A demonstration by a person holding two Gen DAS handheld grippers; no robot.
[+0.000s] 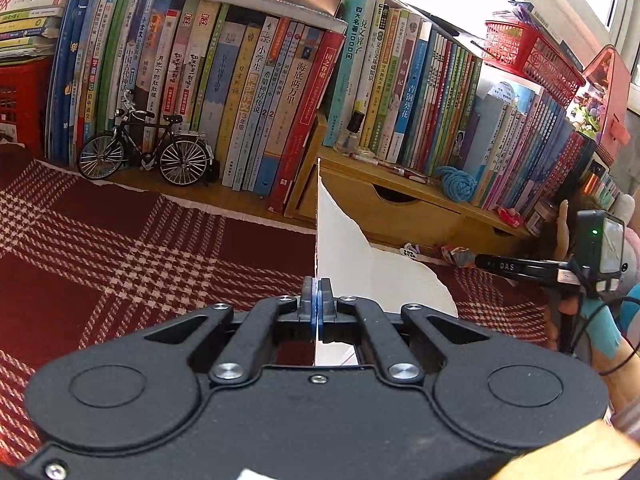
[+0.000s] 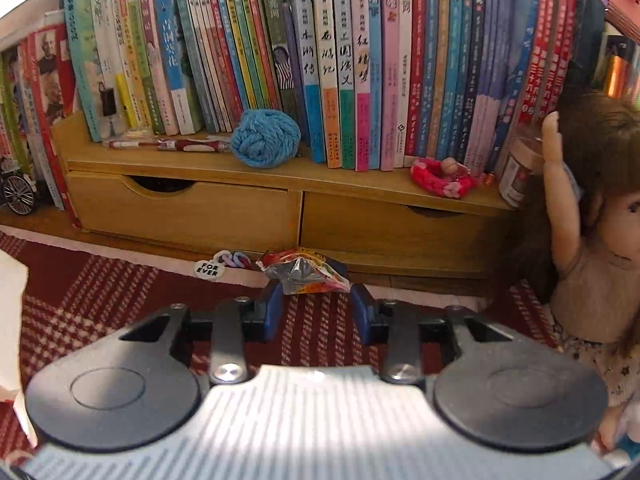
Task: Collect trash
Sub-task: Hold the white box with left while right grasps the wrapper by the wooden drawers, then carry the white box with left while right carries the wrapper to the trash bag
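left gripper [image 1: 317,300]: jaws pressed together on a torn white paper scrap [image 1: 352,248], which stands on edge above the fingertips, over the red plaid cloth [image 1: 120,240].

right gripper [image 2: 316,300]: jaws partly apart, blue pads on either side of a crumpled snack wrapper [image 2: 304,274]. the wrapper lies on the cloth at its far edge, just in front of the wooden drawer unit [image 2: 240,212]. whether the pads touch it, i cannot tell; gaps seem to show on both sides. from the left wrist view the right gripper's fingers [image 1: 504,266] point left toward the same wrapper.

nearby: a "for ever" heart tag [image 2: 207,269] with a braided cord just left of the wrapper. on the drawer unit's top, a blue yarn ball [image 2: 265,138], a pen [image 2: 168,145], and rows of books [image 2: 340,60]. a doll [image 2: 592,220] at right, arm raised. a model bicycle [image 1: 146,148] far left.
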